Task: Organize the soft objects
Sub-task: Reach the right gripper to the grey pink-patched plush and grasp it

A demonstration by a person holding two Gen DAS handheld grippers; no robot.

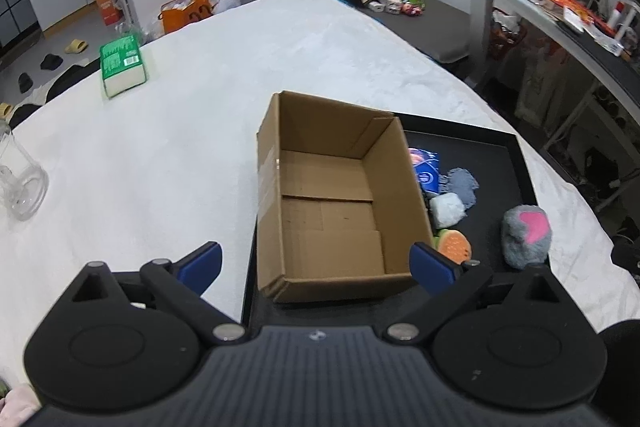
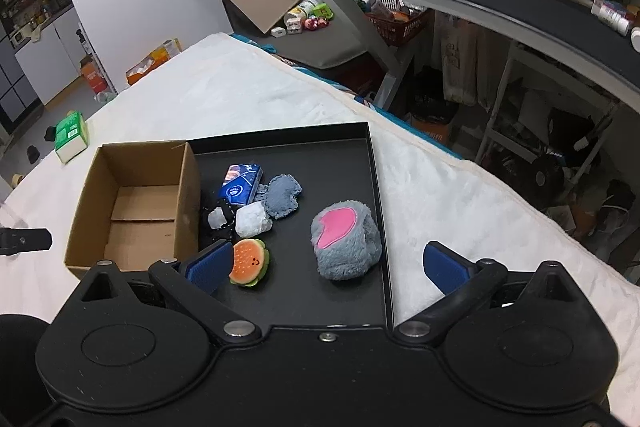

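Observation:
An empty cardboard box [image 1: 328,203] [image 2: 136,203] sits on the left part of a black tray [image 1: 500,179] [image 2: 340,163]. Beside it in the tray lie a grey plush with a pink patch [image 2: 346,241] [image 1: 526,237], a small burger toy [image 2: 249,262] [image 1: 454,245], a white fluffy lump [image 2: 252,219] [image 1: 447,209], a grey knitted piece [image 2: 283,195] [image 1: 464,185] and a blue tissue pack [image 2: 240,185] [image 1: 426,169]. My left gripper [image 1: 316,265] hangs open over the box's near end. My right gripper [image 2: 328,265] is open above the tray's near edge, just short of the plush.
The tray rests on a white blanket-covered surface [image 1: 200,131]. A green tissue pack [image 1: 122,65] lies far left, and a glass mug [image 1: 20,183] stands at the left edge. A cluttered desk with shelves [image 2: 520,7] is on the right, beyond the surface edge.

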